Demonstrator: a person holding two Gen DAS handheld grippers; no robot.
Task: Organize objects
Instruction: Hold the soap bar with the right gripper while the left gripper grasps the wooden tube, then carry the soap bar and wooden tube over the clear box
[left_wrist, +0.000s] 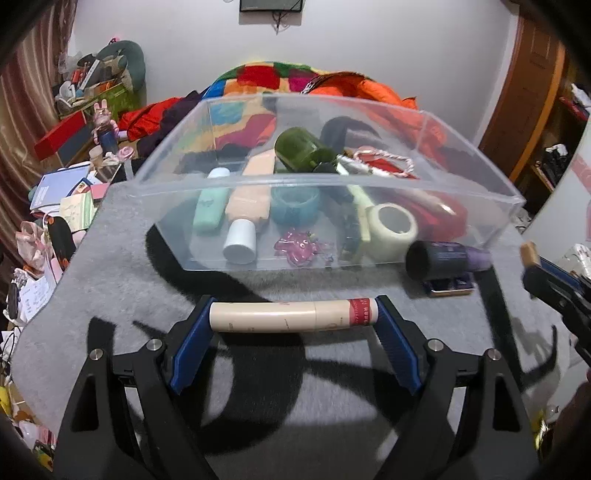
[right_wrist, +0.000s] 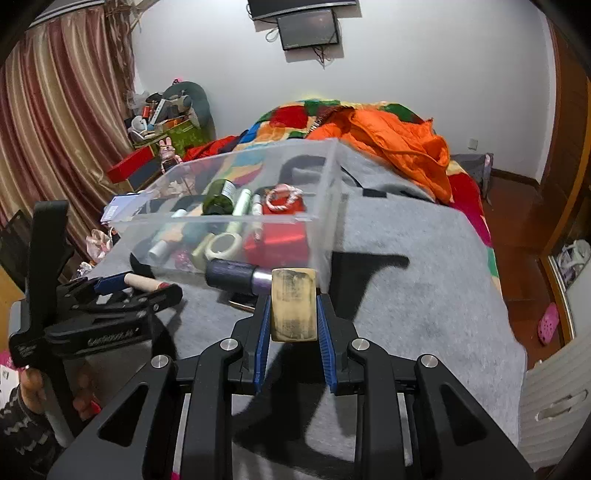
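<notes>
Clear plastic bin (left_wrist: 177, 147), already crowded, sits on grey felt (left_wrist: 110, 280). Left gripper (left_wrist: 293, 319) pinches a beige tube (left_wrist: 288, 317) end to end (a slippery hold that could let it roll free); right gripper (right_wrist: 293, 306) clamps a tan block (right_wrist: 293, 302), which might clip the bin's near wall.

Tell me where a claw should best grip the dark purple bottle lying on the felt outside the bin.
Probably across the middle of its round body, from above. The purple bottle lies on its side against the clear bin, leaving only the near side and top free.
</notes>
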